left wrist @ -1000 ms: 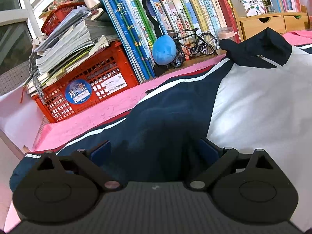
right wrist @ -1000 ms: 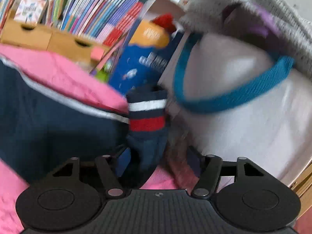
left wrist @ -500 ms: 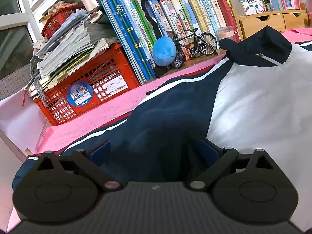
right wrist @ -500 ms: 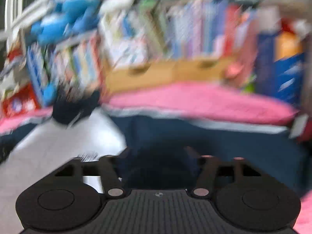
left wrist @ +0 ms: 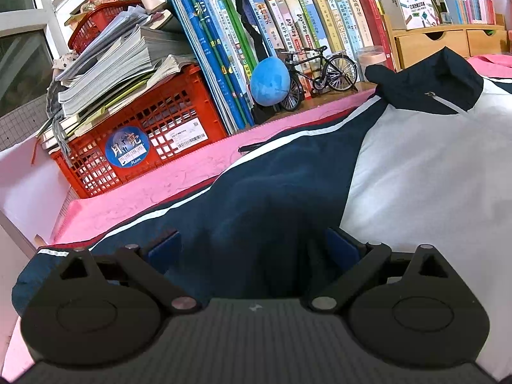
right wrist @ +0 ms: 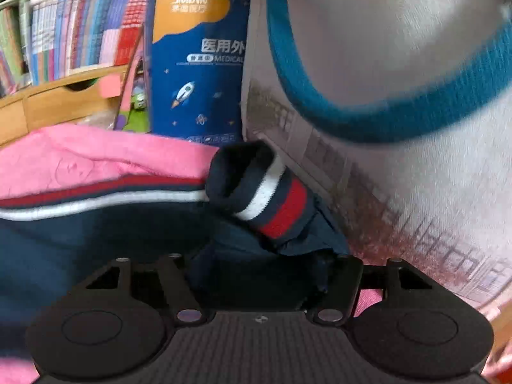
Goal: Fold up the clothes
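My left gripper [left wrist: 252, 249]: jaws spread over navy jacket [left wrist: 272, 172] sleeve, steadying it | my right gripper [right wrist: 262, 275]: jaws pinching striped cuff [right wrist: 268, 198], ready for folding inward

Inventory count: desk surface and back shelf.

One jacket [left wrist: 288, 172], navy and white, on one pink cloth [left wrist: 153, 188]. Two red crates: one large [left wrist: 140, 140] far left under a stack of papers, one smaller [left wrist: 96, 24] behind it. One model bicycle [left wrist: 323, 73], one blue plush ball [left wrist: 269, 81], one clear jar [left wrist: 369, 59]. Two wooden drawers [left wrist: 428, 44] far right. One row of books, too many to count. One blue medical box [right wrist: 198, 64]. One striped cuff [right wrist: 265, 195]. One white bag [right wrist: 400, 128].
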Motion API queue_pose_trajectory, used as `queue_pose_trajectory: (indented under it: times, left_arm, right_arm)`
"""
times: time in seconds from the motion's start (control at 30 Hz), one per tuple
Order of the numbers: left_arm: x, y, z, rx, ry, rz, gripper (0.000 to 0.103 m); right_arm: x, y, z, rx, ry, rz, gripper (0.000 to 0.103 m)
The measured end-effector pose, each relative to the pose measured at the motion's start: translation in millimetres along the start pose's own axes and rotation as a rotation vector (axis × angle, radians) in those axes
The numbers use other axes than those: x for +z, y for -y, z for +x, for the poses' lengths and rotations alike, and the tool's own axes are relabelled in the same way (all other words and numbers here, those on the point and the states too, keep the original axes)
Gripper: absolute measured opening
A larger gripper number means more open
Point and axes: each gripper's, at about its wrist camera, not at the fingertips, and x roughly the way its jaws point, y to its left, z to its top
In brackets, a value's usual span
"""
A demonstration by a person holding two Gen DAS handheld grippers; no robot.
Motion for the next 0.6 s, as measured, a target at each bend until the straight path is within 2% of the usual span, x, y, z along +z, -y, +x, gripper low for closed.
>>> queue_pose_trajectory:
  times: [0.07,0.13,0.23,0.3,0.4,0.43,0.53,0.57,0.6]
  left_arm:
    - [0,1,0,0.002,0.000,0.001,0.098]
    - [0,0,0,0.001,-0.001,-0.001,0.098]
    - [0,-1,0,-0.005,-0.004,-0.010,0.098]
    - [0,-2,0,-0.009,-0.005,-0.015,0.098]
    - [1,-3,1,-0.015,-0.008,-0.024,0.098]
    - [1,-4,1,-0.018,-0.010,-0.028,0.098]
    - [1,-7,2,-0.031,-0.015,-0.044,0.099]
    - [1,-8,2,-0.034,-0.018,-0.050,0.100]
    - [1,-9,3,-0.038,-0.020,-0.056,0.100]
  right_arm:
    - [3,-24,-20,0.060,0.033,-0.065,0.064]
    - [2,-52,-49,0.189,0.070,-0.103,0.069]
    - [-6,-95,-88,0.450,0.072,-0.174,0.069]
    - [-16,-118,-106,0.544,0.060,-0.232,0.069]
    - [-34,-126,-106,0.535,0.024,-0.324,0.069]
    - [-38,-116,-98,0.508,0.014,-0.315,0.070]
    - [-44,-71,-70,0.391,-0.021,-0.224,0.089]
    - [-41,-54,-62,0.335,-0.039,-0.168,0.092]
    - [-38,-38,-55,0.280,-0.058,-0.111,0.089]
